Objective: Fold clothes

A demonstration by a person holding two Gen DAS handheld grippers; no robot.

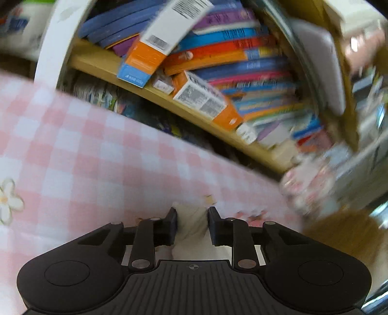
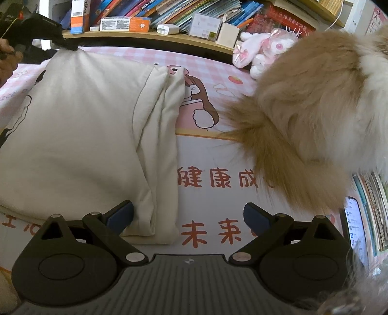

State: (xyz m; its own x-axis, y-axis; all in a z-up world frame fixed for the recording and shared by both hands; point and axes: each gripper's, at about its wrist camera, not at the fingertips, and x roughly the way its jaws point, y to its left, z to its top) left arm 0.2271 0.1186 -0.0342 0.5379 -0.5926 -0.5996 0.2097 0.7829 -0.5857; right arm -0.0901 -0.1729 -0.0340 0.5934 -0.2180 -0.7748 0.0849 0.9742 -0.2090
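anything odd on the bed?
Yes: a furry pet sits on the sheet right beside the garment, its tail close to the open right tool. It could get in the fold's way.

The cream garment point(image 2: 80, 126) ahead and left of the right claw point(image 2: 189, 215) is thick, matt, soft cloth. The bed sheet point(image 2: 218, 155) under it is smooth printed cotton-like fabric. Both claws, the left claw point(image 1: 191, 223) too, are matt black plastic with ribbed bases and dull blue pads point(image 2: 121, 213). Right of the right claw, long tan fur point(image 2: 303, 116) looks fluffy. Beyond stands a pale, smooth wooden shelf point(image 2: 150, 36) of glossy paper books point(image 2: 169, 9).
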